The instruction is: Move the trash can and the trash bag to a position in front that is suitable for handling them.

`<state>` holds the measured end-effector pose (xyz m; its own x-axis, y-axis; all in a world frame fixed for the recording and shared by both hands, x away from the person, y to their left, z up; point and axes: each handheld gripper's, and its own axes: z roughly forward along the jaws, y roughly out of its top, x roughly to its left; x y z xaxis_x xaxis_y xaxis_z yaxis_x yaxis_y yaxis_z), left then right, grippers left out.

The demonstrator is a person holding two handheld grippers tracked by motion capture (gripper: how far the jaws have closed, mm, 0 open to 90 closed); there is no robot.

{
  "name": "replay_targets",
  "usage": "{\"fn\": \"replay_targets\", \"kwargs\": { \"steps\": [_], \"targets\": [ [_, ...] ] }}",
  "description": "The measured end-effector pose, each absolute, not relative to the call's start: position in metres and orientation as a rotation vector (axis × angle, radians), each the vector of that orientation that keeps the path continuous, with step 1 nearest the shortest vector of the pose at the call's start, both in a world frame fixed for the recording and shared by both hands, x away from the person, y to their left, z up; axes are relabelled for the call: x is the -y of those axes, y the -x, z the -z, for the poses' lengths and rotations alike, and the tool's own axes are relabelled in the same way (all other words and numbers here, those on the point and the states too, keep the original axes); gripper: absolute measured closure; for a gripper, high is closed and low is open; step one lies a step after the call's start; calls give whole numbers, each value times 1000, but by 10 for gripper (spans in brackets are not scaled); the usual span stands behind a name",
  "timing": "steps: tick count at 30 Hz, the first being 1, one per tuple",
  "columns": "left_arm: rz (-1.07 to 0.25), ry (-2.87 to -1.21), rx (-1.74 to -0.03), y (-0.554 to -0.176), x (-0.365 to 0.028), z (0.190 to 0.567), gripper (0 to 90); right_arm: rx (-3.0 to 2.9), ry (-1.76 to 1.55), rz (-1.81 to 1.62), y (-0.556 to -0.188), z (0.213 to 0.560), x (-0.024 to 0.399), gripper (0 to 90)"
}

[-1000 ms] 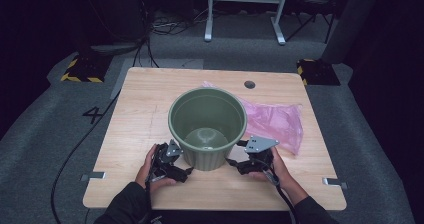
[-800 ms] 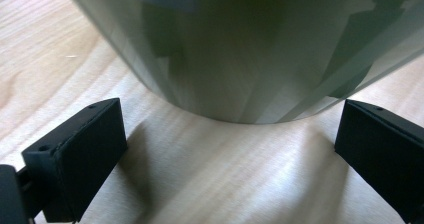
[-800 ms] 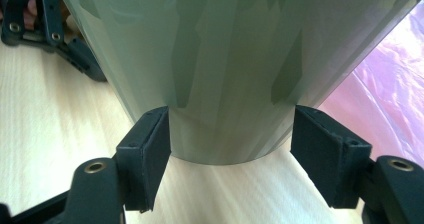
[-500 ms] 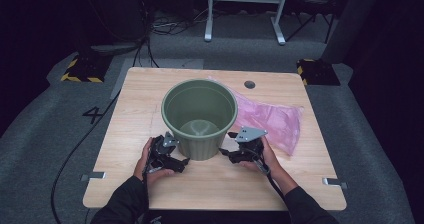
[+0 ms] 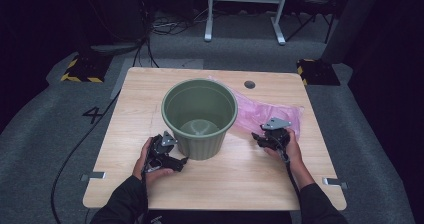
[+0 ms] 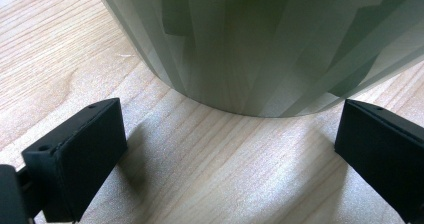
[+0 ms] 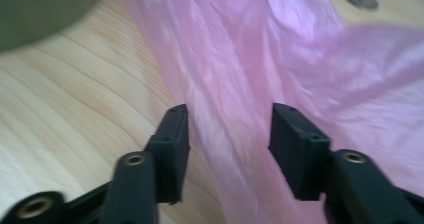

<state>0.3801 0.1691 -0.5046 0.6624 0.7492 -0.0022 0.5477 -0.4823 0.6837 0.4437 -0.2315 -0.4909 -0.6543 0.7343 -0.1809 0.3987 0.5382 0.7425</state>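
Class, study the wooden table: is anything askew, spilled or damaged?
Nothing spilled or damaged. The round green plastic bucket stands upright. The thin pink plastic bag beside it lies crumpled and flat on the light wooden table, one edge tucked behind the bucket.

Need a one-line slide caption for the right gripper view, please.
Right tongs, half open and just closing, straddle a fold of the pink plastic bag on the wooden table.
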Motion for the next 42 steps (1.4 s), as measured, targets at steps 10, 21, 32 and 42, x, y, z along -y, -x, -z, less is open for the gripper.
{"fn": "replay_targets", "kwargs": {
  "steps": [10, 21, 32, 42],
  "targets": [
    [-391, -2210, -1004, -379, -169, 505, 0, -2332, -989, -917, -442, 493, 264, 855],
    [-393, -2207, -1007, -378, -170, 505, 0, -2334, -1030, -920, -422, 486, 295, 734],
    [-393, -2206, -1008, -378, -170, 505, 0, -2276, -922, -1060, -415, 460, 258, 210],
    [-388, -2209, -1002, -379, -170, 505, 0, -2347, -884, -1004, -447, 476, 213, 188]
  ]
}}
